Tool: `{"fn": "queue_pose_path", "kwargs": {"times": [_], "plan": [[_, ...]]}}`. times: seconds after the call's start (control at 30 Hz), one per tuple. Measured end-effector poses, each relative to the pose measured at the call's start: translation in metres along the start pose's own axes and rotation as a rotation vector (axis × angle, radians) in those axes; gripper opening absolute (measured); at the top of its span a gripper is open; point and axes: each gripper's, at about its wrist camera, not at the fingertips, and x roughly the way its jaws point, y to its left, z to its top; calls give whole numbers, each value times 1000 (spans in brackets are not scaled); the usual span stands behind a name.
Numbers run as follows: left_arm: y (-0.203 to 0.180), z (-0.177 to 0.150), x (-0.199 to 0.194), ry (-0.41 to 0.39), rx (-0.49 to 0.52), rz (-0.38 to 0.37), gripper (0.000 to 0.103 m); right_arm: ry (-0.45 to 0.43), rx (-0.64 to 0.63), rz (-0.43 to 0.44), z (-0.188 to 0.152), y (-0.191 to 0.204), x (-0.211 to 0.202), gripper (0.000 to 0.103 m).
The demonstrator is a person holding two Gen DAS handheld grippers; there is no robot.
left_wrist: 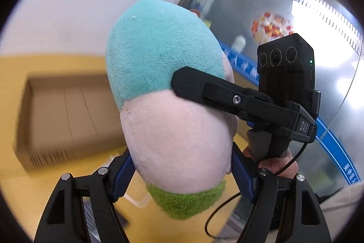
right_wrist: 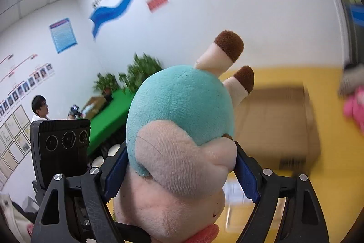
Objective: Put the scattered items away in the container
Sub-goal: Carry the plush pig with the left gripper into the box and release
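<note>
A plush toy with a teal and pale pink body and a green tuft fills the left wrist view, held in the air. My left gripper is shut on its lower pink part. My right gripper is shut on the same plush toy, whose brown-tipped legs point up. In the left wrist view a finger of the right gripper presses the toy from the right. An open cardboard box sits on the yellow table behind the toy, and shows in the right wrist view too.
The yellow table lies under both grippers. A pink and grey soft item lies at the table's right edge. A glass door stands at the right. A person and a green table are far back.
</note>
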Motion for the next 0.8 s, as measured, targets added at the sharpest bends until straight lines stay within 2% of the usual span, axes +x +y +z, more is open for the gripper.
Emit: {"fn": "queue_pose_path", "kwargs": {"times": [0.17,0.37,0.57,0.8], "plan": [[7,90,-21,-73,45,9,76,-79,-88,12,97,21,7,88],[25,167,-44,-103,36,42,75,-109,-133,25,188,40,26,88],[49,213,-59,-108,32,87,74,-104,-140,62,248,46,58,88],[86,257,-61,-101,2,121,73,-77,-110,104,293,32,106,88]]}}
